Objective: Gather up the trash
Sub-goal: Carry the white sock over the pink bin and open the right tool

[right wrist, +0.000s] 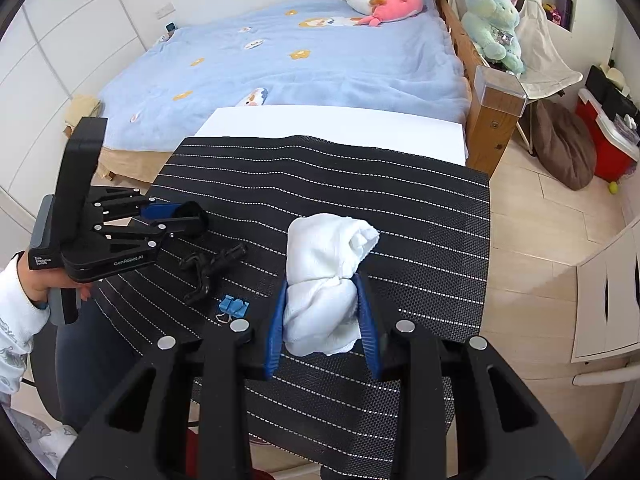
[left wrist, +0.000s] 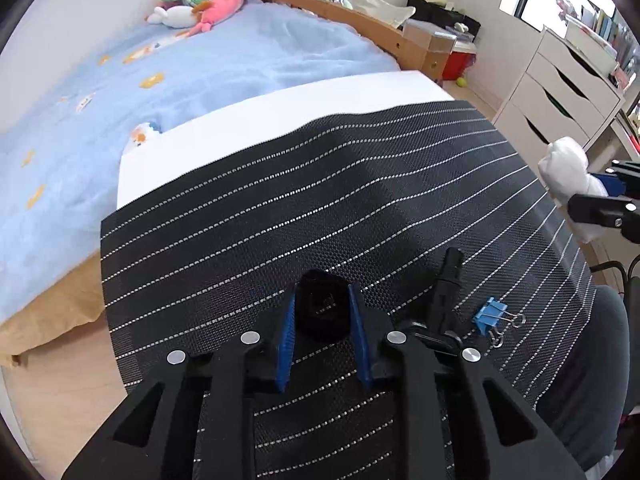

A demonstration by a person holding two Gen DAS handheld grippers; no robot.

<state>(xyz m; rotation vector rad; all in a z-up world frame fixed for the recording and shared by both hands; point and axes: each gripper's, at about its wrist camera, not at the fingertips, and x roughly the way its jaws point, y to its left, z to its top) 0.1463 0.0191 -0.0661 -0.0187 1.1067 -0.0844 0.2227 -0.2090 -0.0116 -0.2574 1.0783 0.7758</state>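
My left gripper [left wrist: 322, 312] is shut on a small round black object [left wrist: 320, 306] over the black striped mat [left wrist: 280, 208]; it also shows in the right wrist view [right wrist: 188, 218]. My right gripper [right wrist: 324, 300] is shut on a crumpled white cloth [right wrist: 326, 276] and holds it above the mat [right wrist: 400, 216]; the cloth shows at the right edge of the left wrist view [left wrist: 568, 176]. A black plastic clip-like part [left wrist: 444, 296] [right wrist: 210, 270] and a blue binder clip [left wrist: 490, 314] [right wrist: 234, 306] lie on the mat between the grippers.
The mat covers a white board [right wrist: 328, 124] at the foot of a bed with a blue blanket [right wrist: 304, 68] and plush toys [right wrist: 392, 4]. White drawers [left wrist: 560, 88] stand right. A wooden bedpost [right wrist: 494, 120], brown cushion [right wrist: 564, 148] and red box [right wrist: 612, 144] are on the floor side.
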